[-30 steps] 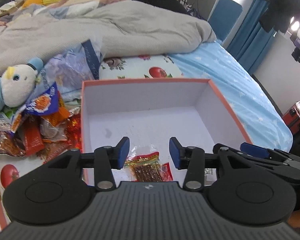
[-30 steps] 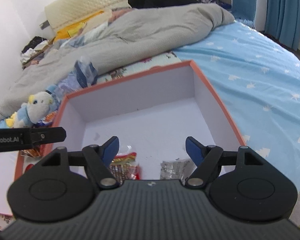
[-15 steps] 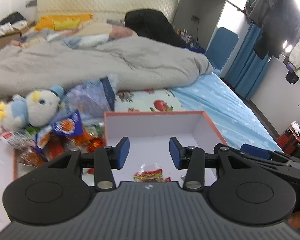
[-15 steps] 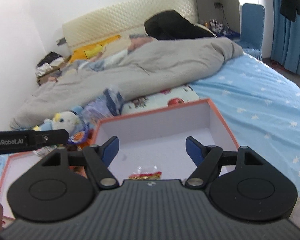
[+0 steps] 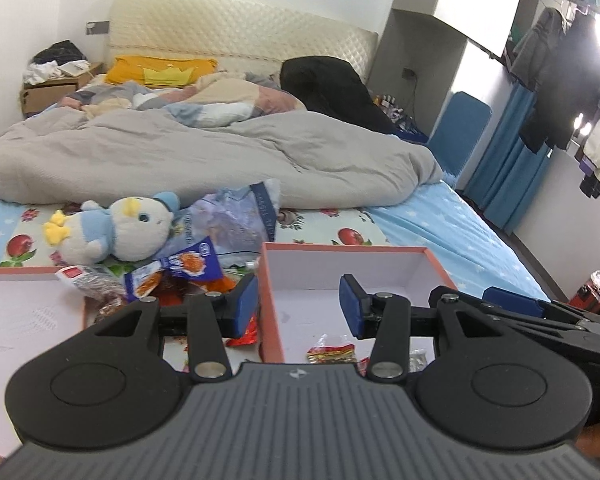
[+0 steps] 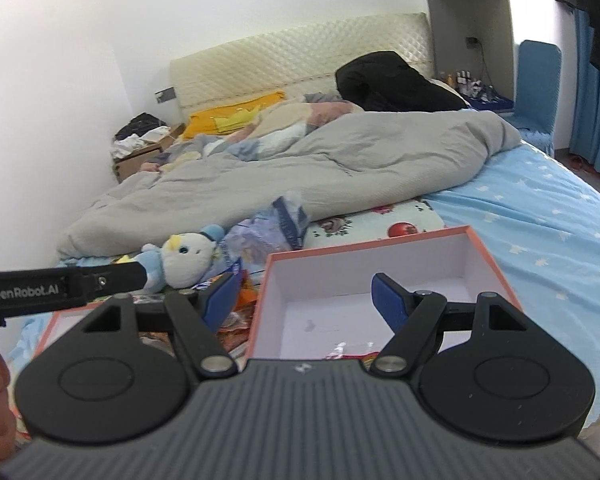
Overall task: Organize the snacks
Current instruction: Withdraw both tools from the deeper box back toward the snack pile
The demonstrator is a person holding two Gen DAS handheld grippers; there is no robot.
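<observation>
An orange-rimmed white box (image 5: 436, 258) sits on the bed; it also shows in the right wrist view (image 6: 488, 250). A red snack packet (image 5: 332, 353) and a silvery one (image 5: 418, 358) lie on its floor near the front. A pile of snack packets (image 5: 180, 276) lies left of the box, between it and a second orange-rimmed tray (image 5: 24, 304). My left gripper (image 5: 298, 306) is open and empty above the box's left wall. My right gripper (image 6: 302, 294) is open and empty, held above the box's front left.
A blue and white plush toy (image 5: 116, 228) and a crinkled blue plastic bag (image 5: 236, 220) lie behind the snack pile. A grey duvet (image 5: 204, 156) covers the far bed. Blue star-print sheet (image 6: 548, 232) lies right of the box. The left gripper's arm (image 6: 60, 286) crosses the right view.
Both grippers have pulled up and back from inside the box, so the box looks smaller and lower. Both stayed open and empty. The left gripper shifted leftward.
</observation>
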